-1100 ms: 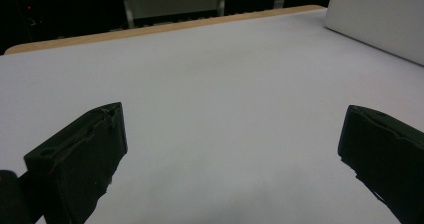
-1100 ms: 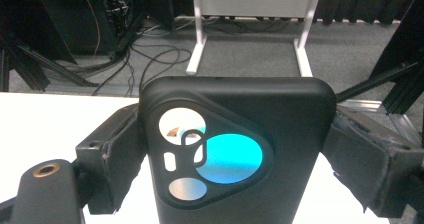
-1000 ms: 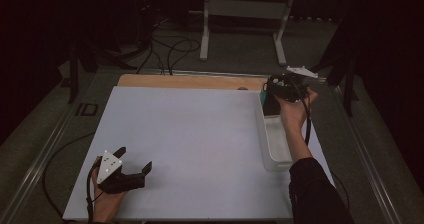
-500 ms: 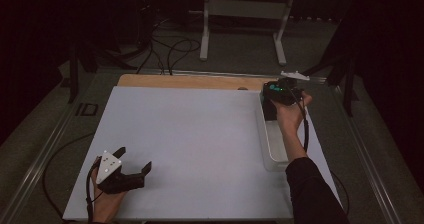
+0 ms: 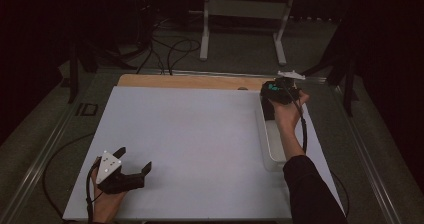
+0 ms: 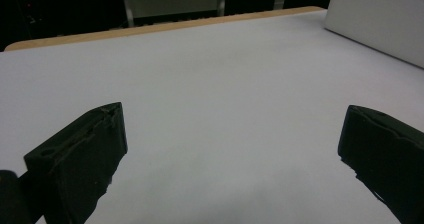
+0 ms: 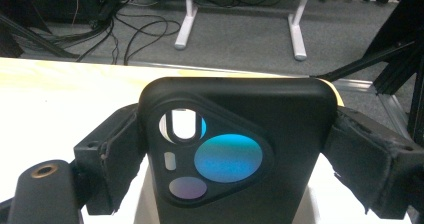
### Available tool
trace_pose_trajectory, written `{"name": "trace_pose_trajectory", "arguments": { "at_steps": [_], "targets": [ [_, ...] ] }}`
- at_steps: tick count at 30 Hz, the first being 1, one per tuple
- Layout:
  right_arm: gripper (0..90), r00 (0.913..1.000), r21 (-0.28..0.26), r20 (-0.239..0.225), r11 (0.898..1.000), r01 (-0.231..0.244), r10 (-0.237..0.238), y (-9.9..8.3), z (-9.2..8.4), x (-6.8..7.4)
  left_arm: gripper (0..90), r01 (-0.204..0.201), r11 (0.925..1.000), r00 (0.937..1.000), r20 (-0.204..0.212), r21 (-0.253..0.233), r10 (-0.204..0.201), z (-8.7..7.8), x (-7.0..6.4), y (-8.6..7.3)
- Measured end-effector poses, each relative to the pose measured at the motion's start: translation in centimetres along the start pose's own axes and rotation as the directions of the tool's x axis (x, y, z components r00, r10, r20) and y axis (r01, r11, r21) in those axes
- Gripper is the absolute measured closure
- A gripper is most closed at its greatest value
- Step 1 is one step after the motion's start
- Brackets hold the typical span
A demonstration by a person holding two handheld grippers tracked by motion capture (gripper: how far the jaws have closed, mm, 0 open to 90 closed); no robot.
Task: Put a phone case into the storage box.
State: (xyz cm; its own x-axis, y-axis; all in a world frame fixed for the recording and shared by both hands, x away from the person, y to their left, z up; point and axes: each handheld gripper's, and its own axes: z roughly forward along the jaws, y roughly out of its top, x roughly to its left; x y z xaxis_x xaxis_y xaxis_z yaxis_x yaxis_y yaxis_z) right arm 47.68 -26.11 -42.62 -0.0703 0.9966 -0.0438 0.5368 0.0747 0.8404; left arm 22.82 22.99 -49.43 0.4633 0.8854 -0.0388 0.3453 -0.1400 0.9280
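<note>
Black phone case stays clamped in the right tool, now lower over the tray; left tool gapes.

No readable writing in any of the views.

The black phone case with the rounded triangular camera cut-out, which is clamped between the two black jaws of the right gripper, has a plain matte back without brand, number or label. The white tabletop sheet and the pale rectangular plastic bin carry no print. The grey three-cornered plate on the left gripper shows small dots only, no letters.
</note>
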Motion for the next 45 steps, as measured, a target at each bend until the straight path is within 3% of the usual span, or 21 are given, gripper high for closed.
{"name": "trace_pose_trajectory", "arguments": {
  "at_steps": [5,11,13,16,22,31,37,42,45],
  "targets": [
    [12.8,0.9999,-0.003,-0.002,1.0,0.012,-0.012,0.0,0.3,0.1,0.0,0.003,1.0,1.0,-0.001,-0.002,-0.003,0.0,0.1,0.0],
    [11.8,0.9999,-0.004,-0.01,1.0,-0.008,0.008,0.1,0.5,-0.2,0.0,0.005,1.0,1.0,-0.004,-0.002,-0.005,-0.1,0.1,0.0],
    [9.3,1.0,-0.009,0.007,1.0,0.001,-0.001,0.2,0.4,-0.2,0.0,0.005,1.0,1.0,-0.003,0.0,-0.005,-0.1,0.1,0.0],
    [8.7,1.0,-0.014,-0.008,1.0,-0.002,0.002,0.3,0.3,-0.4,0.0,0.005,1.0,1.0,-0.002,0.0,-0.005,-0.1,0.1,0.0],
    [8.6,0.9997,-0.05,-0.023,0.999,0.006,-0.007,0.8,-0.8,-0.9,0.0,0.001,1.0,1.0,-0.001,0.004,-0.001,0.0,0.0,0.0],
    [8.7,0.9967,-0.028,-0.081,1.0,0.003,-0.005,0.5,-2.5,-1.1,0.0,0.006,1.0,1.0,-0.004,0.003,-0.006,0.0,0.0,0.0],
    [8.7,0.9849,-0.025,-0.171,0.999,0.026,-0.03,-0.6,-5.3,-0.3,0.0,0.005,1.0,0.9999,-0.013,0.003,-0.005,-0.2,0.1,0.1],
    [8.7,0.9644,-0.059,-0.255,0.997,0.057,-0.07,-2.3,-9.0,-0.6,0.0,-0.016,0.9998,0.9997,-0.019,0.007,0.016,-0.3,0.0,0.3],
    [8.7,0.9465,-0.074,-0.313,0.995,0.06,-0.08,-3.8,-10.7,-0.5,0.0,-0.024,0.9997,0.9994,-0.024,0.01,0.025,-0.3,0.0,0.4]
  ]
}}
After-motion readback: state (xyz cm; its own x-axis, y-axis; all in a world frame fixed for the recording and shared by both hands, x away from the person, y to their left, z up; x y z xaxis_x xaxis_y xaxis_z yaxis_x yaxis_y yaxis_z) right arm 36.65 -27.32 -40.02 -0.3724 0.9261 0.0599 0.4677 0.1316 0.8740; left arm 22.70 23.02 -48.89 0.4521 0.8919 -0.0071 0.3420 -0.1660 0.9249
